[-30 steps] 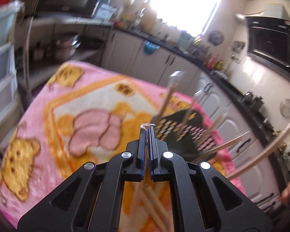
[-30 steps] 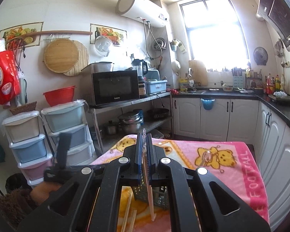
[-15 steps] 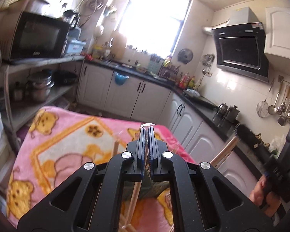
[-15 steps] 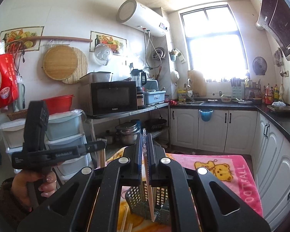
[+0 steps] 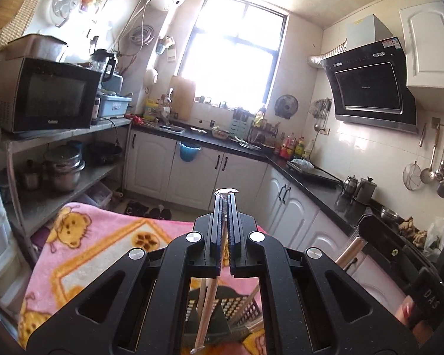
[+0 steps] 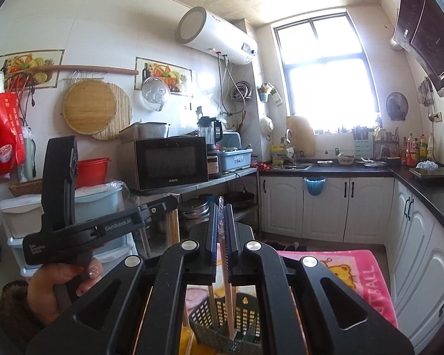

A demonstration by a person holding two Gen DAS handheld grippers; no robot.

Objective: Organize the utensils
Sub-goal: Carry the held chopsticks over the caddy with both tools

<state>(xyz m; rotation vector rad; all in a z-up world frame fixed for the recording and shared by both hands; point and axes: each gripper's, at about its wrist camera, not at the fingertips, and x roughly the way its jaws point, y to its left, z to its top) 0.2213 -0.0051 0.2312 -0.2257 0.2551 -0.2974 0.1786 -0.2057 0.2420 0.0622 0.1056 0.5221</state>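
Note:
My left gripper (image 5: 225, 195) is shut on a wooden chopstick (image 5: 207, 304) in clear wrap, which hangs down from the jaws above a dark perforated basket (image 5: 236, 307). Another chopstick (image 5: 248, 298) leans in that basket. My right gripper (image 6: 221, 204) is shut on a second wrapped chopstick (image 6: 229, 298), whose lower end reaches into the basket (image 6: 207, 316). In the right wrist view the left gripper (image 6: 170, 202) is up at the left, in a hand (image 6: 59, 281), with its chopstick (image 6: 171, 227) dangling. The right gripper's handle (image 5: 429, 298) shows at the left wrist view's right edge.
A pink bear-print blanket (image 5: 88, 251) covers the table under the basket. A metal shelf with a microwave (image 6: 168, 162) and pots stands on the left. White cabinets (image 5: 295, 207) under a black counter run along the back and right.
The left gripper has risen and tipped up with its chopstick, so its view went from the blanket to the kitchen. The right gripper rose slightly, still gripping its chopstick.

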